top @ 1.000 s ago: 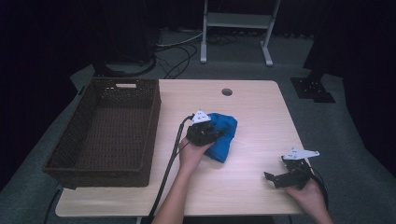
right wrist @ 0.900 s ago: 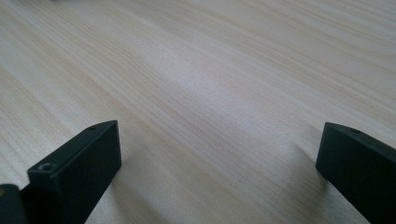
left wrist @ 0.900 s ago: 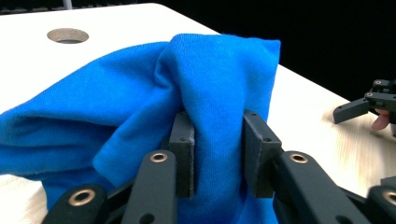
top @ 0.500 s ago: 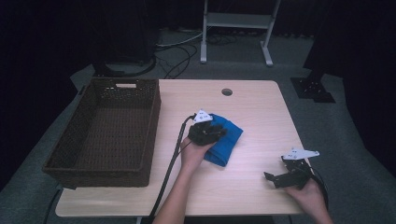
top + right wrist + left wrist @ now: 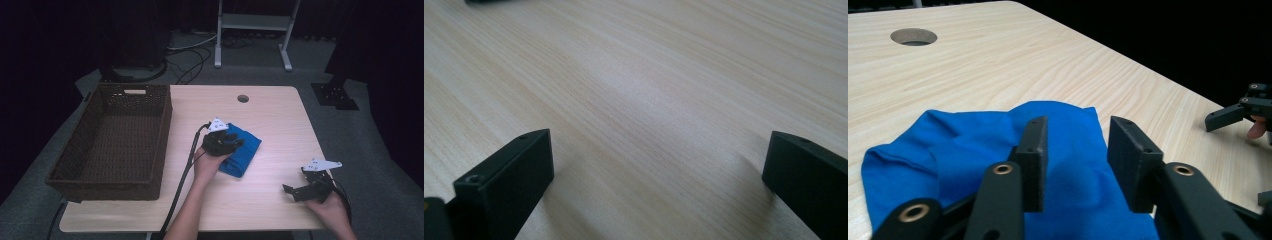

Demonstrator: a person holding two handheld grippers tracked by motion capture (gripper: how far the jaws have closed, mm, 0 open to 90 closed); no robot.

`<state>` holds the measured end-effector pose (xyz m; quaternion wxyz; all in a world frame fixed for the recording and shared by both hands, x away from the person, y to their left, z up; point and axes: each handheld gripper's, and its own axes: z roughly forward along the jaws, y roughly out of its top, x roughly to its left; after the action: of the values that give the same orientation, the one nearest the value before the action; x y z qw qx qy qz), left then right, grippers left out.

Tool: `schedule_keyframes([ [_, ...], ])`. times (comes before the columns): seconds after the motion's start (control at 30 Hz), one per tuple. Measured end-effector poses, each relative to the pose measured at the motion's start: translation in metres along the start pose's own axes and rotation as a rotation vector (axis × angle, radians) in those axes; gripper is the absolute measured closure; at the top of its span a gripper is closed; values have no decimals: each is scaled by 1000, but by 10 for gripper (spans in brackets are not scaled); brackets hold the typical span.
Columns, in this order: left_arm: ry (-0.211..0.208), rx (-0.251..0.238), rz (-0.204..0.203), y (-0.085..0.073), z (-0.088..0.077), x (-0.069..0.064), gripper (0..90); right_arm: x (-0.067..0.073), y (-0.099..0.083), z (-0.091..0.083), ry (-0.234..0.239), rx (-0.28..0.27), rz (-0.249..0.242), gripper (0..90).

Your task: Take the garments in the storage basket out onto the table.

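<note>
My left gripper (image 5: 1075, 155) hovers over the folded blue cloth (image 5: 963, 150) mid-tabletop, hiding its near part. Its jaws have just been opening, gripping nothing. My right gripper (image 5: 659, 175) gapes wide near the front right corner.

A pale wooden table (image 5: 280, 120) stands on grey floor (image 5: 350, 135) in a dark room, perhaps curtained behind.
</note>
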<state>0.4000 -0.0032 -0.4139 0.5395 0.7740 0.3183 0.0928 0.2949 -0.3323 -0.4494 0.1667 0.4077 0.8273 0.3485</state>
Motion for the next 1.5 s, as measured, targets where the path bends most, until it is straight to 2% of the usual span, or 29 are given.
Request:
schedule_keyframes([
  [0.33, 14, 3, 27, 0, -1, 0, 394, 0, 0, 0, 0, 0, 0, 0],
  [0.7, 33, 33, 65, 2, -3, -6, 184, 0, 0, 0, 0, 0, 0, 0],
  [0.77, 50, 45, 69, 2, -4, -7, 109, 0, 0, 0, 0, 0, 0, 0],
  [0.83, 46, 49, 76, 3, -5, -7, 92, 0, 0, 0, 0, 0, 0, 0],
  [0.9, 55, 59, 77, 3, -6, -8, 10, 0, 0, 0, 0, 0, 0, 0],
  [1.03, 46, 76, 93, 4, -10, -9, 7, 0, 0, 0, -2, 0, 2, 0],
  [1.2, 58, 81, 116, 6, -17, -12, 0, 0, 0, 0, -2, -1, 1, 0],
  [1.4, 86, 90, 141, 6, -30, -17, 0, 0, 0, 0, -2, 0, 3, 0],
  [1.5, 103, 109, 136, 5, -37, -18, 0, 0, 0, 0, -1, 1, 1, 0],
])
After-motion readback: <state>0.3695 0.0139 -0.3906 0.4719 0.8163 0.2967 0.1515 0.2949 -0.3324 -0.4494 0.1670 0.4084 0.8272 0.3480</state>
